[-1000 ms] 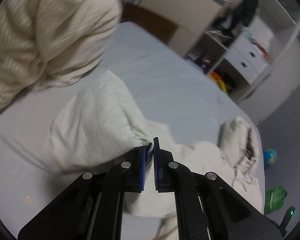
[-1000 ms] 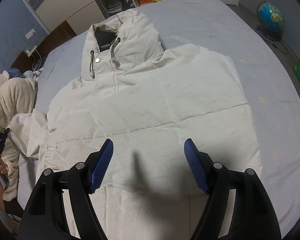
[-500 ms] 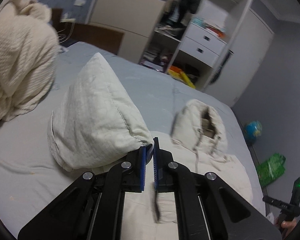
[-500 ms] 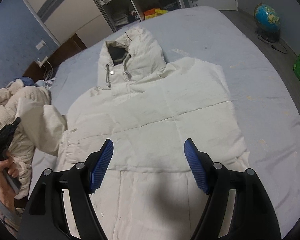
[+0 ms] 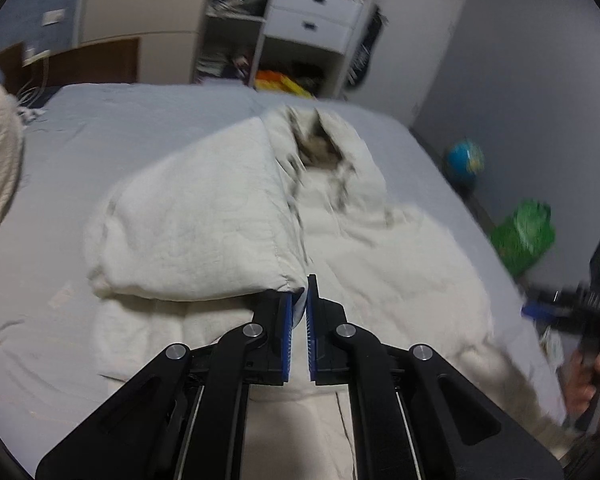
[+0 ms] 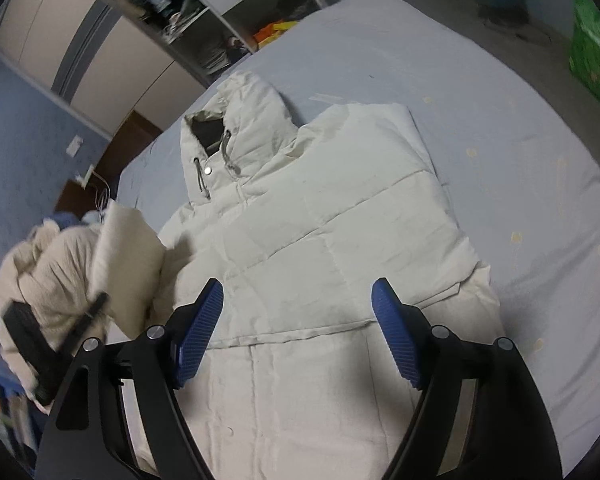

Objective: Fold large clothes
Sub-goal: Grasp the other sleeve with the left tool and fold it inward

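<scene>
Jacket (image 6: pixel 332 248) sleeve cuff pinched by left tool (image 5: pixel 299 312) (bed (image 6: pixel 500 128) bare rightward).

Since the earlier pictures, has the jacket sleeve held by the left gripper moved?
Yes. The sleeve, pinched in the left gripper, was carried from the bare bed toward the hood.

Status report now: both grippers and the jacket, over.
Left gripper shut on sleeve, carried over jacket. Right gripper open, empty, above jacket. Nothing in the way.
</scene>
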A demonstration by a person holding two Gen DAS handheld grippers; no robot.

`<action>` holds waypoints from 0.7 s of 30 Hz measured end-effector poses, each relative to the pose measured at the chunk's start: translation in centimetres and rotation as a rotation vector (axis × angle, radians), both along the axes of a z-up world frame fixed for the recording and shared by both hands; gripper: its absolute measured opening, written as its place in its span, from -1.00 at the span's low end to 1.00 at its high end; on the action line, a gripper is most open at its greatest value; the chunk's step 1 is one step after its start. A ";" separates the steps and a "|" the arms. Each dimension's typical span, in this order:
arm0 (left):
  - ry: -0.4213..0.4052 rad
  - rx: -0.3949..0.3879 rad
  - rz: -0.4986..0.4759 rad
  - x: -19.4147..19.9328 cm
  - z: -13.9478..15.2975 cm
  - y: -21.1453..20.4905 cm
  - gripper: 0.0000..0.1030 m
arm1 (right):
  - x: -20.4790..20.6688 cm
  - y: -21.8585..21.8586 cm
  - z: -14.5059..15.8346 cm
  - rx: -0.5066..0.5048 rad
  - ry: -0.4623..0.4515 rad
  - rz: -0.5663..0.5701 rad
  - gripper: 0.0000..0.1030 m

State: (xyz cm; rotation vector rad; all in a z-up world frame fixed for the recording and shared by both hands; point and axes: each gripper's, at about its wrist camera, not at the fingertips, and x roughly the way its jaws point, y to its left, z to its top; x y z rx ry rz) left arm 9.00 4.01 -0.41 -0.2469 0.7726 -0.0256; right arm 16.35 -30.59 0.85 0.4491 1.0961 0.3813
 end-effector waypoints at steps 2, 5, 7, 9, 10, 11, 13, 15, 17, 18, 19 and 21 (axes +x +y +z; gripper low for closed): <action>0.038 0.030 -0.036 0.6 -1.7 -1.7 -0.89 | 0.2 -0.1 -0.2 0.021 0.011 -0.009 0.42; 0.099 0.068 -0.082 1.5 -4.1 -3.5 -0.87 | 0.6 0.1 -0.6 0.030 0.030 -0.006 0.42; 0.142 0.090 -0.109 2.0 -6.0 -4.4 -0.81 | 0.8 0.5 -0.8 0.022 0.034 0.004 0.42; 0.183 0.095 -0.130 2.4 -7.5 -4.9 -0.75 | 0.9 1.1 -0.8 0.010 0.033 0.014 0.42; 0.197 0.100 -0.136 2.2 -8.0 -5.1 -0.72 | 0.9 1.3 -0.9 0.006 0.032 0.017 0.42; 0.214 0.106 -0.141 2.3 -8.5 -5.2 -0.70 | 0.9 1.5 -0.9 0.003 0.031 0.024 0.42; 0.230 0.134 -0.158 2.4 -9.2 -5.7 -0.57 | 0.9 2.0 -0.9 -0.011 0.028 0.034 0.42; 0.236 0.138 -0.182 2.1 -9.4 -5.9 -0.30 | 0.9 2.6 -1.1 -0.027 0.027 0.049 0.42; 0.237 0.154 -0.211 1.7 -9.0 -6.4 0.00 | 0.9 2.9 -1.1 -0.037 0.025 0.059 0.42; 0.235 0.164 -0.227 1.3 -8.6 -6.7 0.15 | 1.0 3.2 -1.1 -0.044 0.023 0.063 0.42; 0.235 0.170 -0.239 1.0 -8.2 -6.9 0.26 | 1.0 3.3 -1.1 -0.048 0.021 0.065 0.42; 0.241 0.184 -0.258 0.1 -7.3 -7.1 0.40 | 1.1 3.4 -1.2 -0.051 0.021 0.065 0.42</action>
